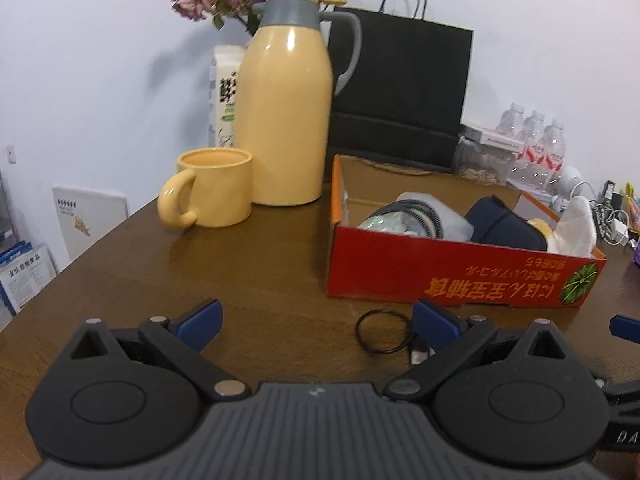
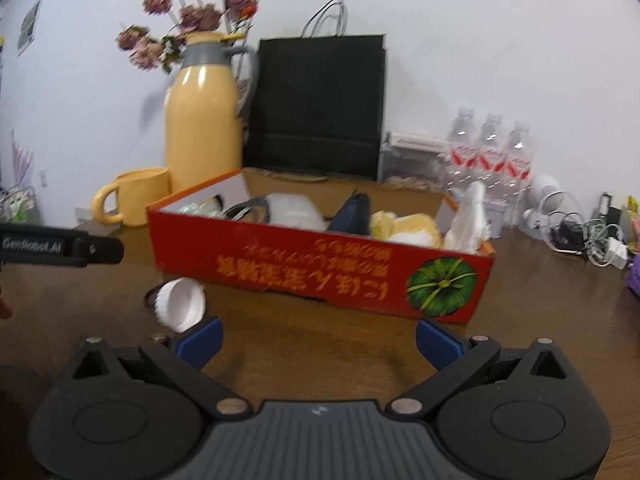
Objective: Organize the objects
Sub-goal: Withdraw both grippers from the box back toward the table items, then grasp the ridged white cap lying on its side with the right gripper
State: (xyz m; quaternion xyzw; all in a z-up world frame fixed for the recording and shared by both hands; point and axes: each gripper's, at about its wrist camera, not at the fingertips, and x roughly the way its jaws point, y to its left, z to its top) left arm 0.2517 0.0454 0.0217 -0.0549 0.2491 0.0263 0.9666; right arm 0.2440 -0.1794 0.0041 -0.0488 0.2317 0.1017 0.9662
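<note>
A red cardboard box (image 1: 460, 276) (image 2: 320, 276) sits on the brown table, filled with a dark pouch (image 1: 508, 224), a coiled cable (image 1: 408, 208), yellow plush (image 2: 404, 224) and white tissue (image 2: 468, 220). A black ring (image 1: 382, 332) lies on the table in front of the box, beside my left gripper's right finger. A white ribbed cap (image 2: 180, 304) lies just ahead of my right gripper's left finger. My left gripper (image 1: 318, 322) is open and empty. My right gripper (image 2: 318, 338) is open and empty, facing the box.
A yellow thermos jug (image 1: 286, 120) and yellow mug (image 1: 212, 188) stand left of the box. A black paper bag (image 1: 400, 88) and dried flowers stand behind. Water bottles (image 2: 488, 156), a small white fan and tangled cables (image 2: 592, 240) crowd the right.
</note>
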